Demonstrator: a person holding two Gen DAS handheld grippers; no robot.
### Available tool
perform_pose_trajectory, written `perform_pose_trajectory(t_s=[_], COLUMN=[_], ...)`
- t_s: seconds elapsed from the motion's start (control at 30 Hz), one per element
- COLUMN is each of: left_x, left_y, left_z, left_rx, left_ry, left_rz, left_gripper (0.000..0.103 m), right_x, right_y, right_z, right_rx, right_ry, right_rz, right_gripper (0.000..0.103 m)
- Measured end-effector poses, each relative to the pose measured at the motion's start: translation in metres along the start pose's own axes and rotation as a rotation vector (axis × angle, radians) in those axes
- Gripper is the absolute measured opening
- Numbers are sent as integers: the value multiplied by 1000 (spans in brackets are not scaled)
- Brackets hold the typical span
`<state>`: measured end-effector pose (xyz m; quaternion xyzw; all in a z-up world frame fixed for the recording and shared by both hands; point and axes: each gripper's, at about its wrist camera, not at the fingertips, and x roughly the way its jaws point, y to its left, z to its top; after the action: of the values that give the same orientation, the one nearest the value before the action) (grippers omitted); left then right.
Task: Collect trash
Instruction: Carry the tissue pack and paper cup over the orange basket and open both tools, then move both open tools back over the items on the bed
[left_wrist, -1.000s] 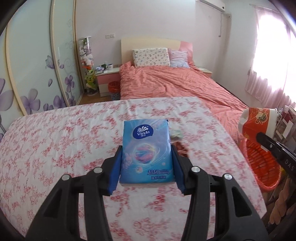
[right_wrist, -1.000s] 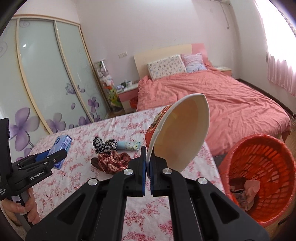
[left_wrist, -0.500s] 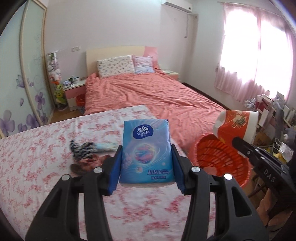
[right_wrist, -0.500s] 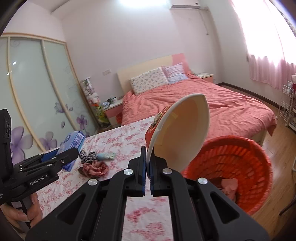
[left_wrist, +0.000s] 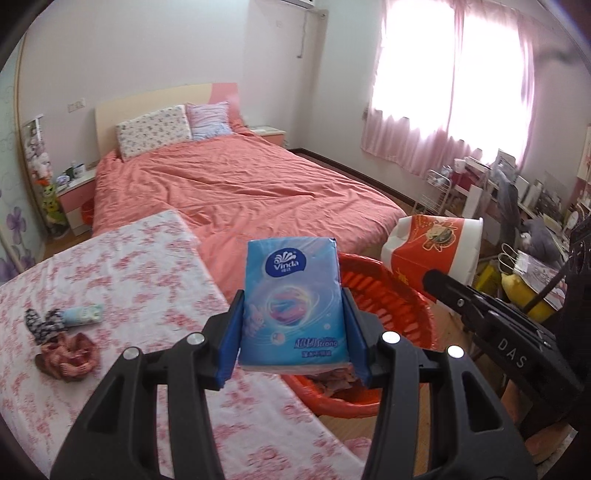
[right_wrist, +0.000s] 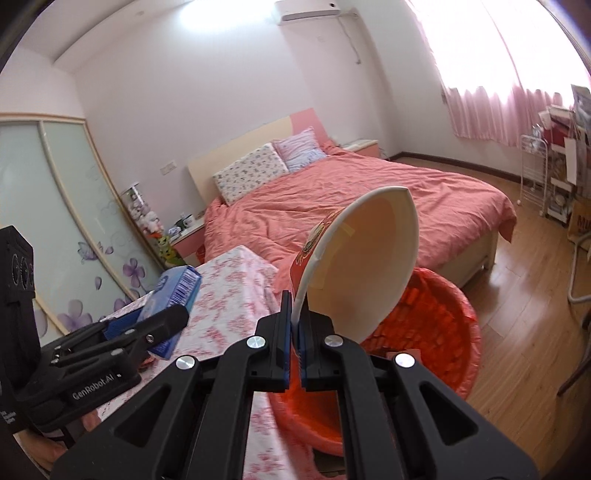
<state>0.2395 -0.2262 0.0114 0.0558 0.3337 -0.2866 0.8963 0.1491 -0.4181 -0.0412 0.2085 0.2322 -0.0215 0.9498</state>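
My left gripper (left_wrist: 293, 339) is shut on a blue Vinda tissue pack (left_wrist: 293, 302) and holds it over the near rim of the red trash basket (left_wrist: 391, 306). My right gripper (right_wrist: 294, 343) is shut on the rim of an empty red-and-white noodle cup (right_wrist: 365, 269), held above the same basket (right_wrist: 436, 332). The cup also shows in the left wrist view (left_wrist: 432, 251), and the tissue pack in the right wrist view (right_wrist: 173, 295). Some crumpled trash lies in the basket's bottom.
A table with a pink floral cloth (left_wrist: 122, 277) stands left of the basket, carrying a red scrunchie (left_wrist: 70, 356), a dark patterned cloth (left_wrist: 40, 321) and a small pale tube (left_wrist: 83, 314). A bed (left_wrist: 236, 188) lies behind. Cluttered shelves (left_wrist: 524, 206) are at the right.
Both grippers have swung right from over the table to over the red basket, each still holding its item.
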Motion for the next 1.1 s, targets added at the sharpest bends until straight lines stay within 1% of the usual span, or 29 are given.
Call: perform_pose_trajectory(t_s=[0.17,0.3,0.37,0.4,0.43,0.47,0.57,0.63,0.7,0.97,1.1], left_x=[36,62,73,78,80,80,83,81,78,54,33], left_y=[-15,-18,-16,-11,-7,-4,14,26,37,82,115], left_z=[0,-2,-4,-7,-8,-10,-14,-18,-20,-33,-44], left_rx=[16,16,11,8,5,2,-15,-30,-36,-92,-127], left_ry=[41,73,88,96,102,105,119,126,127,118,102], left_rz=[-36,-22,-5,14,24,34,68,90,108,177,237], left_gripper=[50,56,61,62,64,64,65,65,65,65,65], right_x=[10,21,29,32,35,39,41,44,47,40,46], right_y=[-19,-33,-37,-38,-40,-40,-41,-38,-34,-22,-8], right_z=[0,-1,-4,-5,-7,-11,-17,-18,-19,-12,-17], right_rx=[34,58,67,69,68,66,59,50,36,15,-14], right_ry=[16,37,61,75,86,98,110,125,154,127,144], right_rz=[-10,-13,-10,-10,-15,-22,-35,-42,-50,-45,-43], right_gripper=[3,5,8,10,18,28,41,45,45,45,45])
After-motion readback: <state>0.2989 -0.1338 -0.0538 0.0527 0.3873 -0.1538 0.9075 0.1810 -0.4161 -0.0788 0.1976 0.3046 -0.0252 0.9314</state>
